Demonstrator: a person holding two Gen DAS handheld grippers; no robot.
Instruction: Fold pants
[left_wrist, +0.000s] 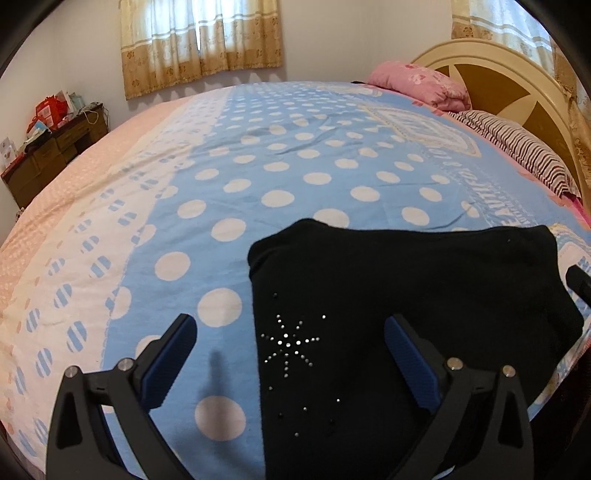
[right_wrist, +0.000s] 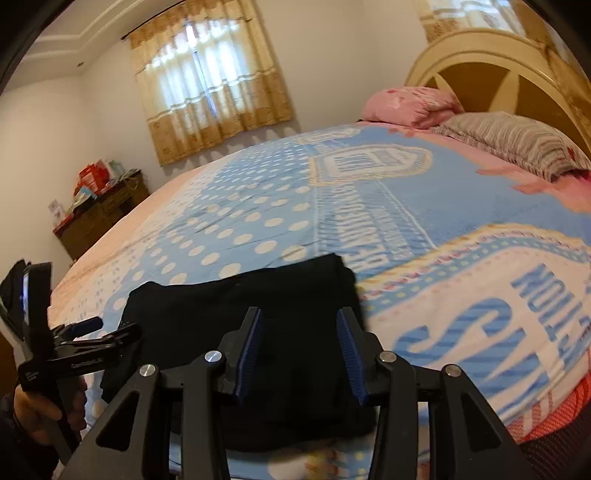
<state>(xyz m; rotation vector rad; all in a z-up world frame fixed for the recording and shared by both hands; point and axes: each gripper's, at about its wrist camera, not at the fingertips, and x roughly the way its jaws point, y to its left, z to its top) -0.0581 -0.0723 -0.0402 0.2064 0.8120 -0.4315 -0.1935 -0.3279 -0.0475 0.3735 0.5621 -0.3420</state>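
Observation:
Black pants (left_wrist: 406, 280) lie folded into a compact stack on the blue dotted bedspread (left_wrist: 258, 166), with a rhinestone star (left_wrist: 290, 343) on the top layer. My left gripper (left_wrist: 290, 325) hovers wide open over the stack's left edge, one finger over the bedspread and the other over the fabric. In the right wrist view the pants (right_wrist: 229, 295) lie just ahead of my right gripper (right_wrist: 299, 314). Its blue pads (right_wrist: 253, 343) stand partly apart above the cloth and clamp nothing. The left gripper (right_wrist: 85, 328), held by a hand, shows at the left of that view.
A pink pillow (left_wrist: 417, 83) and a striped pillow (left_wrist: 517, 147) lie against the cream headboard (left_wrist: 491, 66) at the far right. A dark wooden cabinet (left_wrist: 48, 151) with clutter on top stands beyond the bed's far left. Curtained windows (left_wrist: 199, 40) line the wall.

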